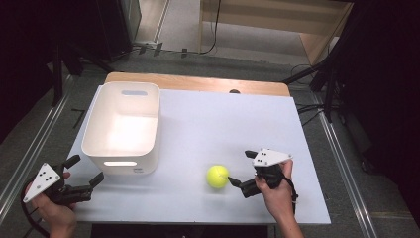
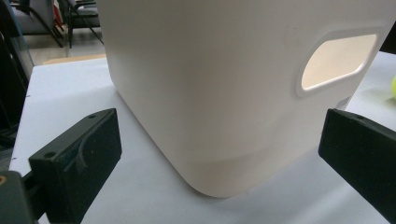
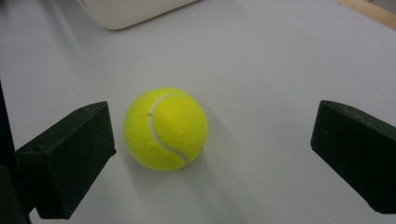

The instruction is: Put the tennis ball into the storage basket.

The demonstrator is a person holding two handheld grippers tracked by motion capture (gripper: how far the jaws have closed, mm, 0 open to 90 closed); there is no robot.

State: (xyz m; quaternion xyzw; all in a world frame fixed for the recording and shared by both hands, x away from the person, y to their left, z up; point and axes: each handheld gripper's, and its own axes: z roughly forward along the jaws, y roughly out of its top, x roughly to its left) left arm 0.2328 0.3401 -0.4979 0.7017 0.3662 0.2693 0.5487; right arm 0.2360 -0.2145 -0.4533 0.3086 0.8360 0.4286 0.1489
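Observation:
A yellow tennis ball point(image 1: 218, 176) lies on the white table point(image 1: 228, 119), right of a white plastic bin point(image 1: 121, 129) with handle cut-outs. My right gripper point(image 1: 240, 168) is open just right of the ball, with its lower jaw tip close to it. In the right gripper view the ball point(image 3: 166, 128) rests near the left jaw, and the gripper point(image 3: 210, 149) is wide open around it without touching. My left gripper point(image 1: 86, 168) stands open at the table's front left corner, facing the bin's near corner point(image 2: 224, 93). A sliver of the ball point(image 2: 393, 88) shows at the right edge.
The bin looks empty in the high view. A wooden strip point(image 1: 198, 82) runs along the table's far edge. Metal rails point(image 1: 341, 163) flank the table on the floor, and dark stands and cables sit at the back right. The bin's bottom corner point(image 3: 135, 9) lies beyond the ball.

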